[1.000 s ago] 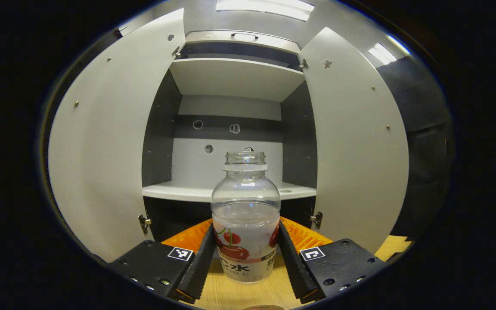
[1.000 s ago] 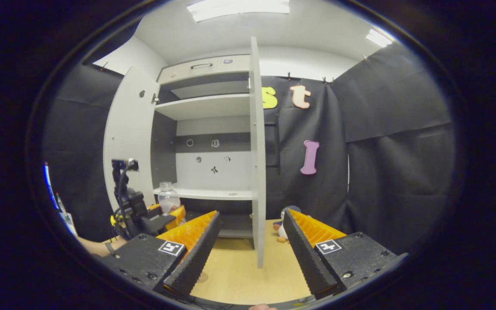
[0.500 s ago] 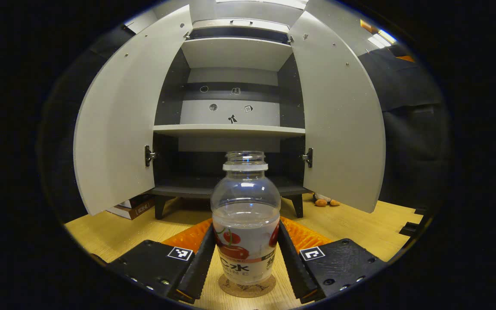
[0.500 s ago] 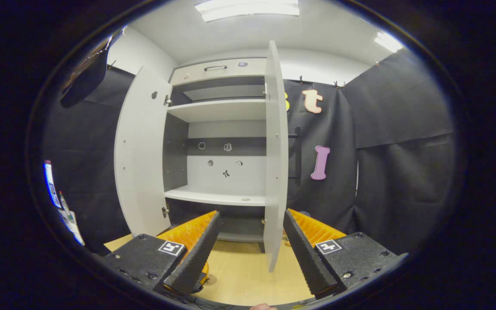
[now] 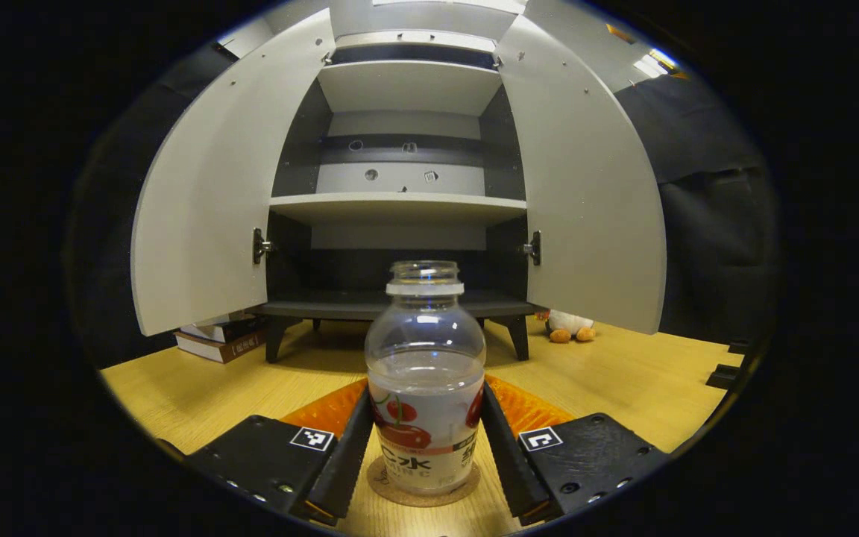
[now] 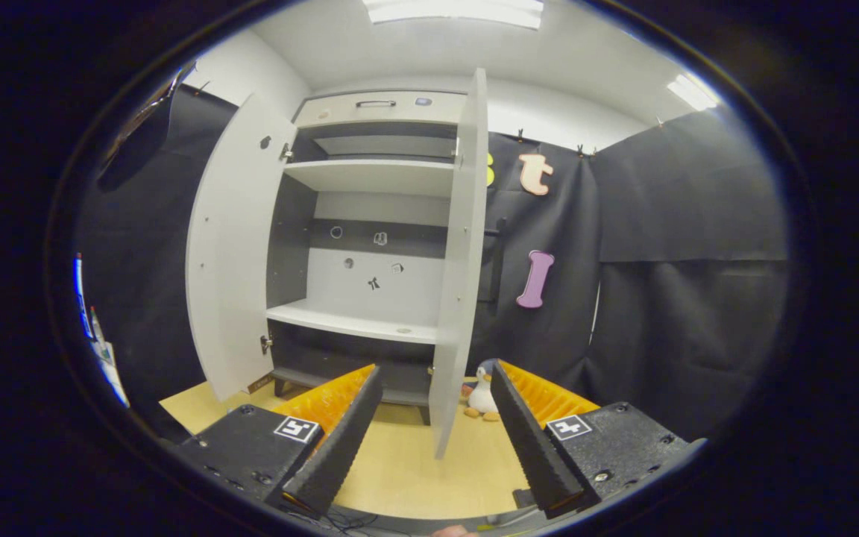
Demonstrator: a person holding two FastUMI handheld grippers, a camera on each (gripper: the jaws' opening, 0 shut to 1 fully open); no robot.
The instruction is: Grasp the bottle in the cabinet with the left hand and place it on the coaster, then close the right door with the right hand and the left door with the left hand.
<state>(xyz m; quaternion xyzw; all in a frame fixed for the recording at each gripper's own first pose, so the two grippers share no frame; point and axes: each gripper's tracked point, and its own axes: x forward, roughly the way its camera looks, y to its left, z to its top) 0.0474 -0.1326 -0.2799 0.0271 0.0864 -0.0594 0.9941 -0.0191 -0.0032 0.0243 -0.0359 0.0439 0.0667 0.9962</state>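
A clear, capless bottle (image 5: 425, 388) with a cherry label stands on a round cork coaster (image 5: 423, 485) on the wooden table. My left gripper (image 5: 425, 455) is shut on the bottle, one finger against each side of its label. Behind it the white cabinet (image 5: 400, 205) has both doors swung wide: left door (image 5: 206, 201), right door (image 5: 586, 194). In the right gripper view my right gripper (image 6: 433, 440) is open and holds nothing. The right door (image 6: 463, 261) stands edge-on just beyond it, and the left door (image 6: 232, 253) is open farther left.
A stack of books (image 5: 222, 337) lies on the table under the left door. A small penguin toy (image 5: 568, 325) (image 6: 482, 393) sits by the cabinet's right leg. The wooden tabletop (image 5: 623, 380) stretches to the right of the bottle.
My left gripper has carried the bottle out from the cabinet shelf and down onto the coaster. The right gripper view has shifted slightly; the right gripper stays open.
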